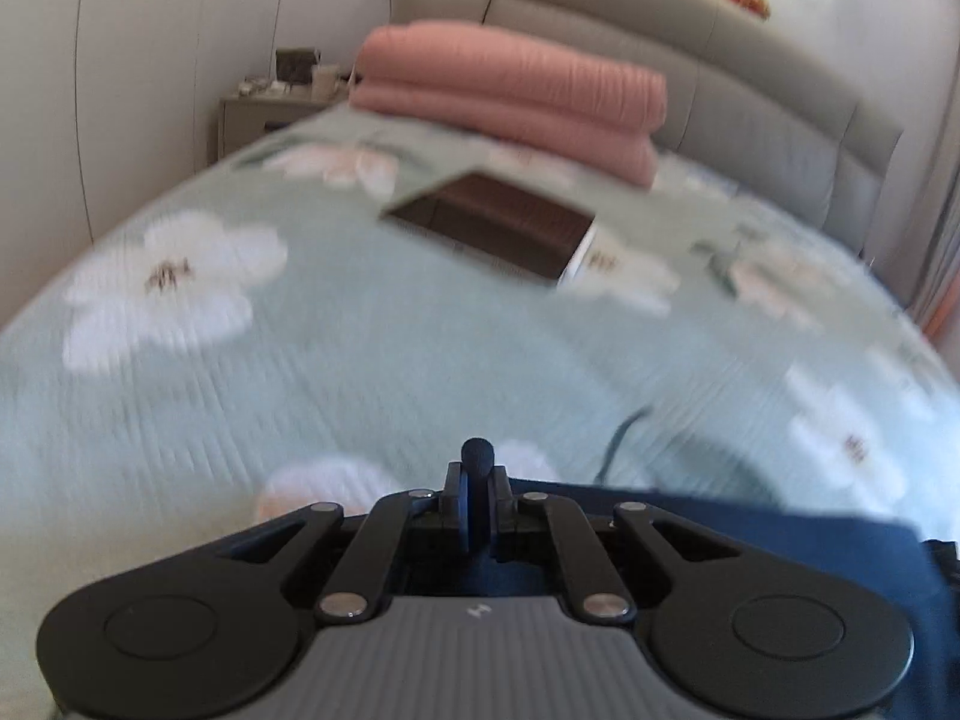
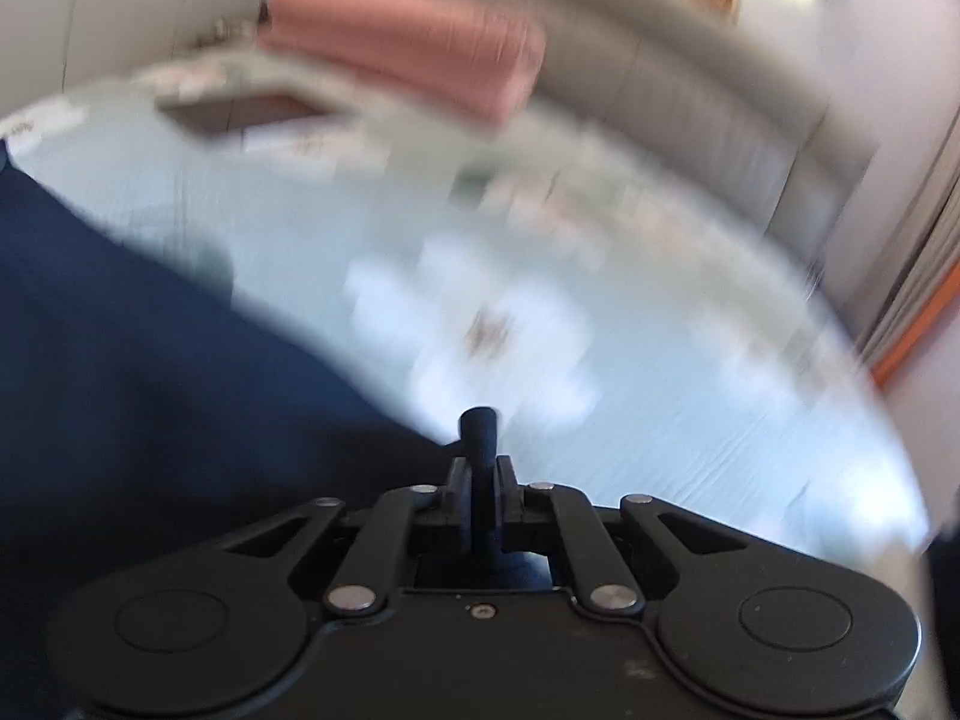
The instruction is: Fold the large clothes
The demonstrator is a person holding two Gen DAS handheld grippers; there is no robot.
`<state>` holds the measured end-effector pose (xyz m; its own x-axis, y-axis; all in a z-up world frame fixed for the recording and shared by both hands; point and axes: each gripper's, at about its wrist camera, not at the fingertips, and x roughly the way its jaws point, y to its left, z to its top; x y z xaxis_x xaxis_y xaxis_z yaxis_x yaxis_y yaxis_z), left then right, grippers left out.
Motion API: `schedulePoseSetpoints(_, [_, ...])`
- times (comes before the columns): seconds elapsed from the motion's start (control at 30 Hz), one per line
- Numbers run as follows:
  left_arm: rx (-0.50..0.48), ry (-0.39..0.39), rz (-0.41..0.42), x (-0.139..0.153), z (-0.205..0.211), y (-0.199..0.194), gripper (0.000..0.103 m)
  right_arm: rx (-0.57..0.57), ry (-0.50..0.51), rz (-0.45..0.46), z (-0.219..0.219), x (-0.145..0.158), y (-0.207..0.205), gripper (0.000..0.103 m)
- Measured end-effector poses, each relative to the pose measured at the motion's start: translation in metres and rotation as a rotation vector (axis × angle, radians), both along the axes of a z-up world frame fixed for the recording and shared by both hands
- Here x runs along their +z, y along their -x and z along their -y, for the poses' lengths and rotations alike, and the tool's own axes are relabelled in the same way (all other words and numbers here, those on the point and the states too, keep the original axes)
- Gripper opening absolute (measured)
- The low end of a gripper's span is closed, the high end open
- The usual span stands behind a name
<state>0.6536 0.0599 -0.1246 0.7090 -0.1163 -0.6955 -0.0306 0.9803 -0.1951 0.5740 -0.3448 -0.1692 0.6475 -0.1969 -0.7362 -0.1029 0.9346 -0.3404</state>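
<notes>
A dark navy garment (image 2: 120,372) fills the left of the right wrist view and hangs over the bed. In the left wrist view the same garment (image 1: 780,534) shows as a navy edge behind and right of my gripper. My left gripper (image 1: 477,462) has its jaws closed together, with navy cloth right beneath them. My right gripper (image 2: 478,432) also has its jaws closed together at the garment's edge. Whether cloth is pinched in either is hidden by the fingers. Both views are motion-blurred.
The bed has a pale green floral cover (image 1: 360,348). A folded pink quilt (image 1: 510,90) lies by the grey headboard (image 1: 780,90). A dark flat box (image 1: 498,222) lies mid-bed. A nightstand (image 1: 270,114) stands at the far left. Curtains (image 2: 924,300) hang on the right.
</notes>
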Motion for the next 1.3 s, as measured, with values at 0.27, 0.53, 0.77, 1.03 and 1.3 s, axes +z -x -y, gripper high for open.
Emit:
schedulePoseSetpoints(0.27, [0.002,-0.171,0.063,0.041,0.001,0.028,0.016,0.038,0.042,0.01,0.025,0.043,0.04,0.024])
schedulePoseSetpoints(0.53, [-0.283,0.029,0.097,0.083,0.049,0.074,0.013,0.142,-0.093,-0.028,0.003,0.116,0.099,0.006])
schedulePoseSetpoints(0.77, [-0.367,0.02,0.058,0.014,0.118,0.059,0.013,0.195,-0.149,0.107,-0.084,0.038,0.022,0.005])
schedulePoseSetpoints(1.03, [-0.191,0.168,-0.001,-0.012,0.028,0.067,0.003,0.014,0.144,0.002,-0.031,-0.015,0.031,0.0])
schedulePoseSetpoints(1.3, [-0.091,0.06,-0.033,0.024,-0.011,0.13,0.013,-0.193,0.134,-0.06,0.023,0.038,0.099,0.0])
